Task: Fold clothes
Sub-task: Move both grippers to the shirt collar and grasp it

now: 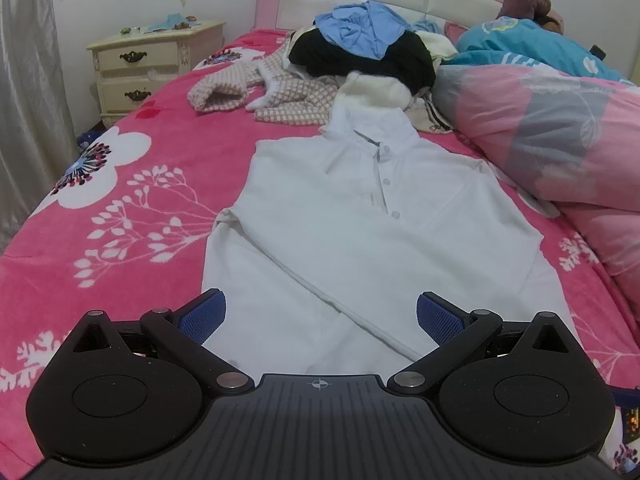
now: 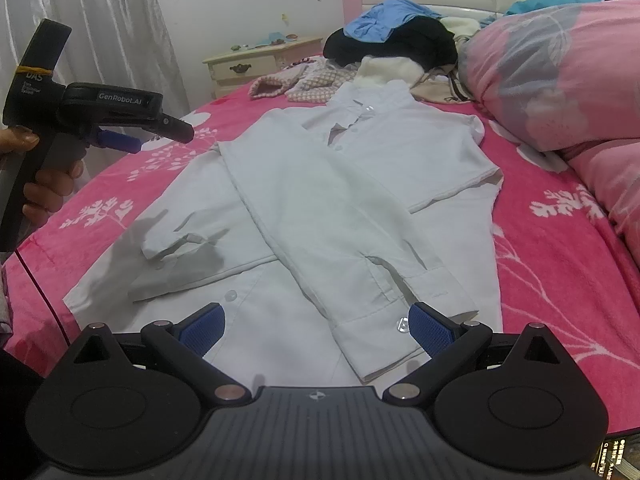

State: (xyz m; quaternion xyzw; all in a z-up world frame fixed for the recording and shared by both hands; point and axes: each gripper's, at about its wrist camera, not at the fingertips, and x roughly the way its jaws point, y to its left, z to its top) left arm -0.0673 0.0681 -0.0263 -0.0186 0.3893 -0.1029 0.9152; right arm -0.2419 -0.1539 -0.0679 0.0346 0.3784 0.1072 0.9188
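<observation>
With both sleeves crossed over its front, the white shirt (image 2: 320, 200) lies flat on the bed (image 2: 560, 280); left gripper (image 1: 321, 316) and right gripper (image 2: 316, 322) hover wide open, bare blanket on either side.

The left gripper (image 1: 321, 314) stood with its blue-padded fingers (image 1: 204, 314) spread wide — nothing between them. The right gripper (image 2: 316, 326) was likewise agape, empty. In the right wrist view a hand (image 2: 48, 184) gripped the left device's handle, held up at the side.
</observation>
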